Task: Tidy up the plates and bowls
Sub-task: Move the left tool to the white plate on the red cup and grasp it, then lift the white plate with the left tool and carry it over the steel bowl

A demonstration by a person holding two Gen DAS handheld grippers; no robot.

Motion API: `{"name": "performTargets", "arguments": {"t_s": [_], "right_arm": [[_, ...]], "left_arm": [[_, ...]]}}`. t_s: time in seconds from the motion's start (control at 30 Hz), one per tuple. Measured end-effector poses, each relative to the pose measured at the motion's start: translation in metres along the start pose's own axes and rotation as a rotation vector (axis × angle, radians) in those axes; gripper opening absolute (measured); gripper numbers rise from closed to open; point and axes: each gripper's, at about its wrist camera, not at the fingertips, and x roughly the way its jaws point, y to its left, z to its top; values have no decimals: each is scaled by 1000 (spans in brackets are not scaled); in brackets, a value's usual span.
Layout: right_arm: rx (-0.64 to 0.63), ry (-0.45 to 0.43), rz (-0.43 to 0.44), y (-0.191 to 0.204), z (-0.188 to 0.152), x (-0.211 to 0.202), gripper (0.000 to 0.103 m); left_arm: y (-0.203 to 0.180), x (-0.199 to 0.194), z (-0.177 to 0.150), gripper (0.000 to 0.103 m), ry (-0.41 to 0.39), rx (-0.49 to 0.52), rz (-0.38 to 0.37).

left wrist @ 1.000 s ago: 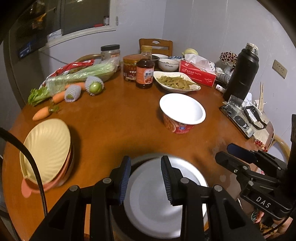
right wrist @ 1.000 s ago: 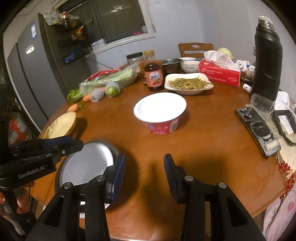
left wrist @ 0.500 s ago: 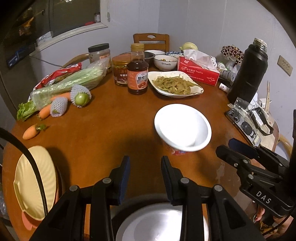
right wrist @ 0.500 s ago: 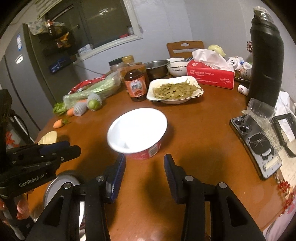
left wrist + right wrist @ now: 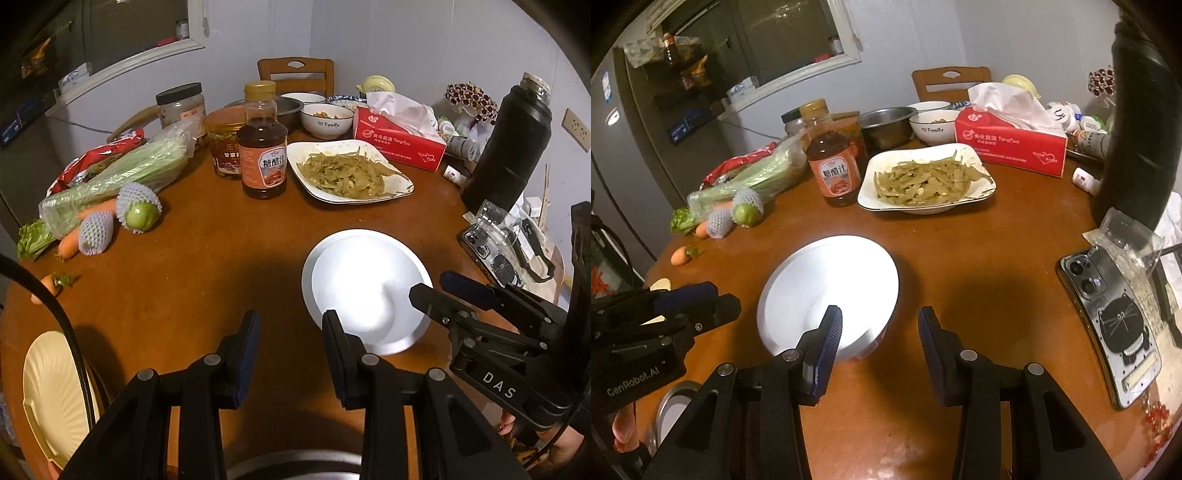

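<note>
A white paper bowl (image 5: 365, 288) with a red printed side stands on the round wooden table (image 5: 207, 280); it also shows in the right wrist view (image 5: 827, 291). My left gripper (image 5: 290, 336) is open and empty, just left of the bowl. My right gripper (image 5: 879, 332) is open and empty, its left finger at the bowl's near right rim. A metal plate (image 5: 674, 410) lies at the near table edge, below the left gripper. A stack of cream and pink scalloped plates (image 5: 51, 398) sits at the near left.
A dish of green beans (image 5: 347, 173), sauce bottle (image 5: 262, 147), jars, tissue box (image 5: 399, 142), bowls and a metal basin stand at the back. Vegetables (image 5: 122, 184) lie left. A black flask (image 5: 509, 147) and a phone (image 5: 1108, 321) are on the right.
Both grippers have moved forward over the table toward the white bowl. The metal plate has slid out under the left gripper to the frame's bottom edge. Both stay open.
</note>
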Motion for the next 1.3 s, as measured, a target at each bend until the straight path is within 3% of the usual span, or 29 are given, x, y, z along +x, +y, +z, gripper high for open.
{"name": "performTargets", "arguments": {"t_s": [0.37, 0.77, 1.3], "right_arm": [[-42, 28, 12, 3, 7, 19, 44], [-73, 58, 30, 13, 2, 31, 36], [-80, 46, 46, 21, -2, 18, 32]], "left_arm": [[-5, 27, 5, 36, 56, 6, -39], [-1, 34, 3, 35, 90, -19, -98], [-5, 15, -1, 30, 48, 6, -125]]}}
